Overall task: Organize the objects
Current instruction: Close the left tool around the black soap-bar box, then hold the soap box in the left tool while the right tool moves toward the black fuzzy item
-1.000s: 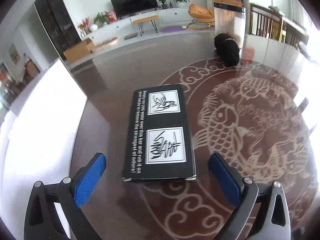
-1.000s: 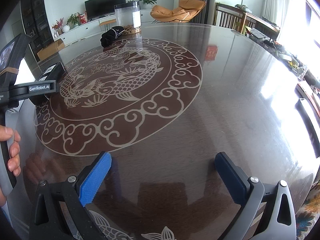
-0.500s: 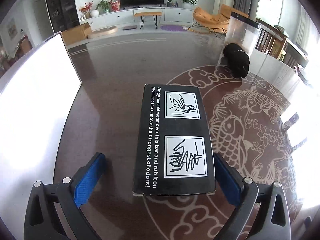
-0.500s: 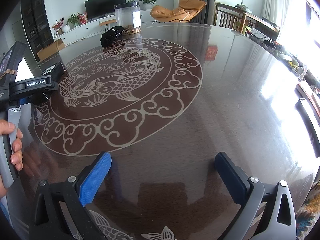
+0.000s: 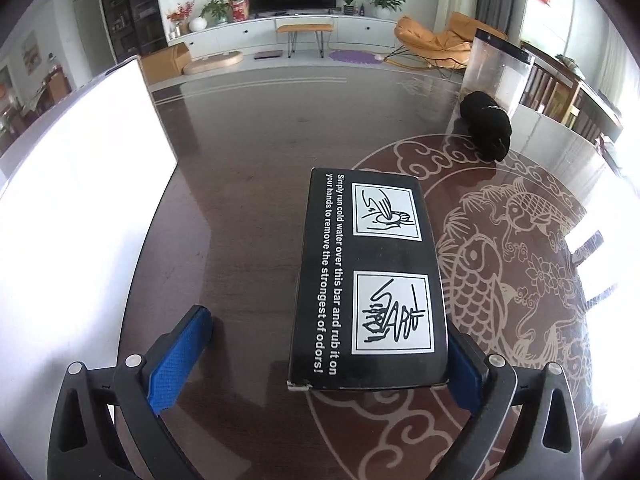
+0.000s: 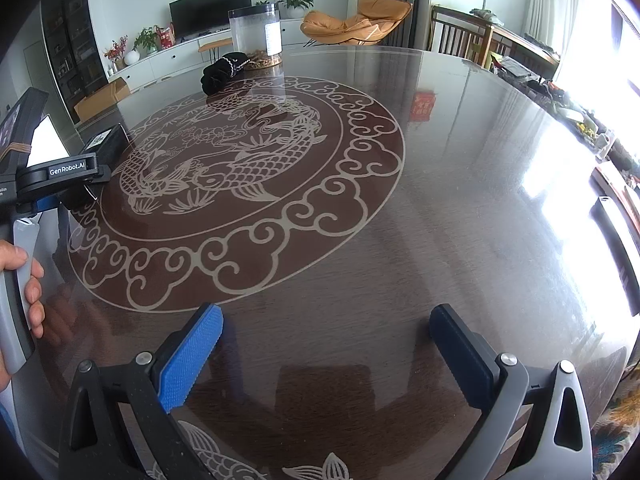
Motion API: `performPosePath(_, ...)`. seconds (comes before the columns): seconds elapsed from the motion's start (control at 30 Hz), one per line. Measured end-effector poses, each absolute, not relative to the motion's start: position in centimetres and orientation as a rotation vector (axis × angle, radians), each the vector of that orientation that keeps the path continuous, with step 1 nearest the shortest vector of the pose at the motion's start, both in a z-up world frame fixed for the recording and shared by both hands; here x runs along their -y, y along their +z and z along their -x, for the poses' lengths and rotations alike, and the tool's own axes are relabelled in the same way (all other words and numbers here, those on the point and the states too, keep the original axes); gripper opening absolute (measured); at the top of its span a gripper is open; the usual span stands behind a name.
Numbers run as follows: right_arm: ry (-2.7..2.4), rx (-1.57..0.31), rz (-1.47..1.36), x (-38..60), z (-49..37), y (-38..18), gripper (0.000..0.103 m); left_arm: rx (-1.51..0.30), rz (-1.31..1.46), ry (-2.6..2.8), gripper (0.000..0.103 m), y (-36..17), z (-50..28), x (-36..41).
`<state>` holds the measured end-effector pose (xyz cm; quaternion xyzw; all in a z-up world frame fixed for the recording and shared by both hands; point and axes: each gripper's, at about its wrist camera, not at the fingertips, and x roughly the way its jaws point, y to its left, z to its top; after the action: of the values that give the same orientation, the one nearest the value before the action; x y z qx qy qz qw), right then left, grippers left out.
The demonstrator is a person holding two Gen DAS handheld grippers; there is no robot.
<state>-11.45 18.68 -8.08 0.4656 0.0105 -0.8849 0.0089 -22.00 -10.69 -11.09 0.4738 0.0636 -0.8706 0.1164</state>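
Observation:
A black box (image 5: 368, 280) with white lettering and two hand drawings lies flat on the dark table (image 5: 240, 200). My left gripper (image 5: 324, 360) is open around the box's near end. The right pad (image 5: 464, 368) is against the box's side, and the left pad (image 5: 180, 356) stands well clear of it. In the right wrist view the same box (image 6: 104, 144) shows at the far left, partly behind the left gripper's body (image 6: 60, 176), which a hand (image 6: 24, 280) holds. My right gripper (image 6: 326, 356) hovers open above bare table (image 6: 460, 200), nothing between its fingers.
A tall clear jar with a black lid (image 5: 498, 72) stands at the table's far side, a black fabric bundle (image 5: 486, 126) lying against it. A bright white panel (image 5: 80, 200) stands along the left edge. A fish pattern (image 6: 240, 168) covers the table's middle.
My left gripper has moved forward and swung left, so the box's near end now sits between its fingers, against the right one. The right gripper has stayed still.

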Motion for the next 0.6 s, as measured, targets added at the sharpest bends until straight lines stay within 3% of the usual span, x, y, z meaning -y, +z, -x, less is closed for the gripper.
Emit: performPosePath(0.6,-2.764,-0.032,-1.455,-18.74,11.43,-8.11,0.103,-0.18,-1.321,-2.565,0.103,-11.4,21.82,10.22)
